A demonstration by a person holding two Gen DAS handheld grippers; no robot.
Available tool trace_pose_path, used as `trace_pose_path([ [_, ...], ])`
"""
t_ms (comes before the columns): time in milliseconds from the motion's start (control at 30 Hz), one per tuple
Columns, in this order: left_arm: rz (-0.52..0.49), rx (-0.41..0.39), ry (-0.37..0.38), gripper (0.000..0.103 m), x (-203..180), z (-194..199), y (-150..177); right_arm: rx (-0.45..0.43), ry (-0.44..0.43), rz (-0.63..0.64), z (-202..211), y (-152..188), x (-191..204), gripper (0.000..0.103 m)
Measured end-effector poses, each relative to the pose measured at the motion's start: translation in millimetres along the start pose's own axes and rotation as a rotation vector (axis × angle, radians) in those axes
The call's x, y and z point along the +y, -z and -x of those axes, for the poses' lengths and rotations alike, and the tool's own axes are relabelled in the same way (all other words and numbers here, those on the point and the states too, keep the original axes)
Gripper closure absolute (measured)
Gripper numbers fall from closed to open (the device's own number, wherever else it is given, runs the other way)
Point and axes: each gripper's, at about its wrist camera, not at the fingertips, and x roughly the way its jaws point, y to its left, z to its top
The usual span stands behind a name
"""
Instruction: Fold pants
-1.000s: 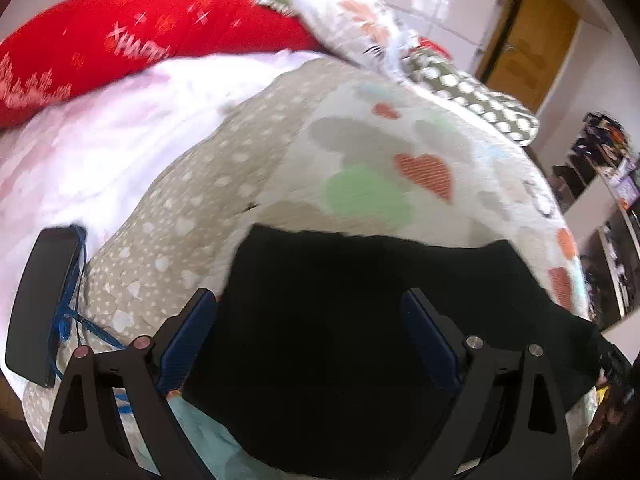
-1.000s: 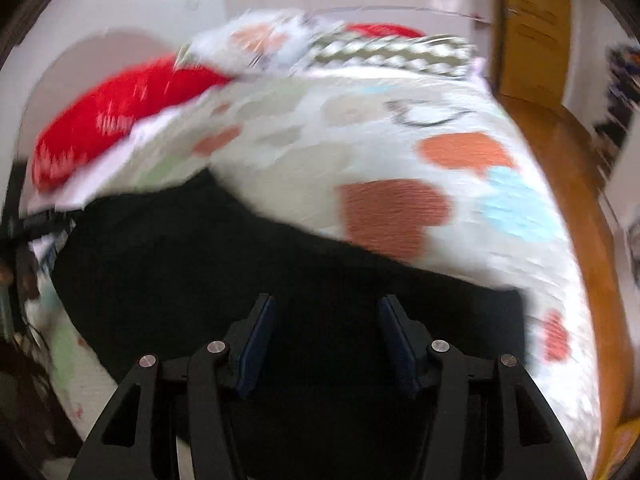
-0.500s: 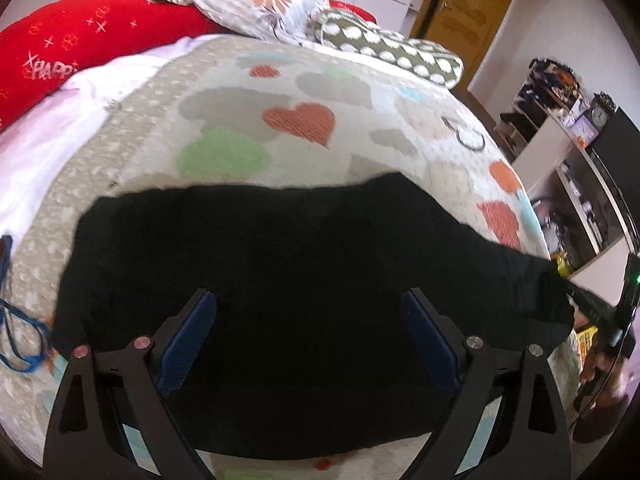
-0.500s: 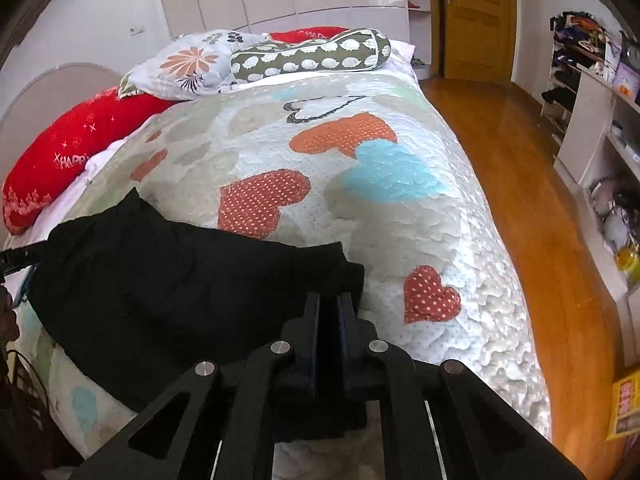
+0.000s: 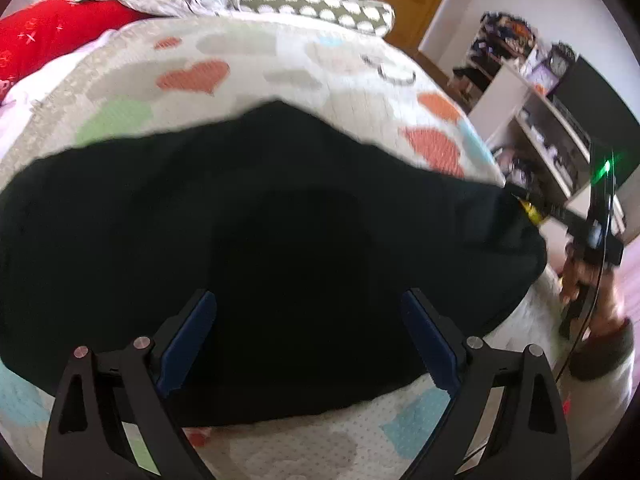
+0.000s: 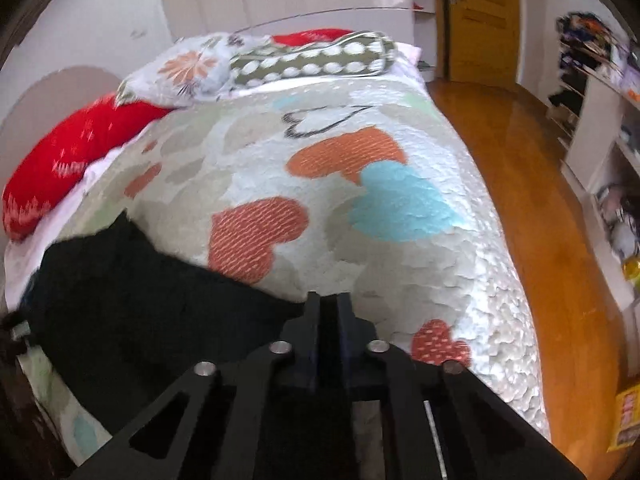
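Note:
Black pants [image 5: 256, 216] lie spread across the near end of the heart-patterned quilt [image 5: 280, 72]. My left gripper [image 5: 308, 320] hovers over their middle, wide open and empty, with blue pads [image 5: 188, 336]. My right gripper [image 6: 328, 304] is shut on the right end of the pants [image 6: 152, 304], with black cloth between its closed jaws. It also shows in the left wrist view [image 5: 536, 212], pinching the pants' right edge and lifting it off the quilt.
Pillows lie at the head of the bed: a red one [image 6: 68, 160], a floral one [image 6: 188, 68] and a dotted bolster [image 6: 316, 60]. Wooden floor [image 6: 532, 184] and white shelves [image 6: 600, 128] are to the right. A door [image 6: 476, 20] is at the back.
My right gripper closed on the pants' right end and has lifted it. My left gripper stayed open and swung right over the pants.

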Motion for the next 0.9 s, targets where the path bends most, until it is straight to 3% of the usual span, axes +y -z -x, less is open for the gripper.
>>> trace_pose_path([
  [67,-0.025,-0.008,-0.031,0.008,-5,-3,5,0.016,0.026,-0.019,-7,4,-9,0.103],
  [167,-0.049,-0.014,-0.051,0.008,-8,-2,6,0.021,-0.001,-0.032,-2,10,-14,0.102],
  [300,-0.009,-0.013,-0.023,0.008,-3,0,2,-0.028,-0.022,0.014,36,14,-4,0.087],
  [333,0.001,-0.015,-0.020,0.008,-2,0,0,-0.024,-0.007,0.043,43,16,2,0.077],
  [400,0.012,-0.023,-0.016,0.008,-2,3,-1,-0.015,-0.018,0.075,53,21,11,0.068],
  [667,0.002,-0.048,-0.003,0.008,-12,8,-3,0.006,-0.050,0.180,64,40,49,0.068],
  [900,0.000,-0.044,-0.015,0.008,-18,0,2,0.037,-0.044,0.194,55,52,54,0.068],
])
